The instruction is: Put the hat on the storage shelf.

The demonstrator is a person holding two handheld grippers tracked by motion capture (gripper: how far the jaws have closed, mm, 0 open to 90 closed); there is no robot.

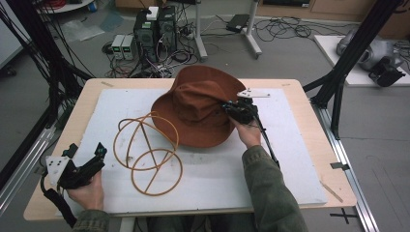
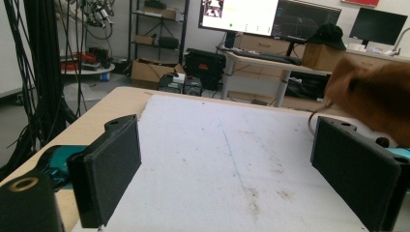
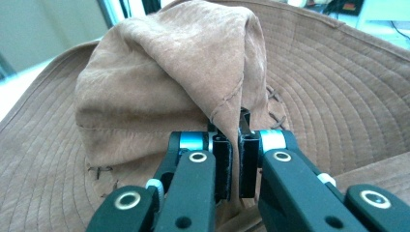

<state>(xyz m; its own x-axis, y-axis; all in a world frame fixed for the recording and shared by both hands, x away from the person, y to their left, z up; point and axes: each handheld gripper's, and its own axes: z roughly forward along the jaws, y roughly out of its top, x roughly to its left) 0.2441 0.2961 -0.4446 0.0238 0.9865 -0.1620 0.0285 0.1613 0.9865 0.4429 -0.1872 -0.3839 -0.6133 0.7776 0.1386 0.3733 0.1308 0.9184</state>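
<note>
The left gripper [image 1: 89, 162] rested at the table's near left corner, its jaws spread wide and empty. Beside it on the white mat [image 1: 270, 174] lay a wire hat stand [image 1: 147, 152]. Further right, the right gripper [image 1: 231, 108] pinched a fold of the brown suede hat's [image 1: 196, 108] crown.

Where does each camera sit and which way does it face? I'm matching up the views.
High view: above the person's side, looking forward and down on the table; forearms, left tongs, right tongs.
Left gripper view: rides the left tongs, facing across the white mat; jaws wide apart.
Right gripper view: rides the right tongs, pinching the hat's crown.
All share the brown hat.
</note>
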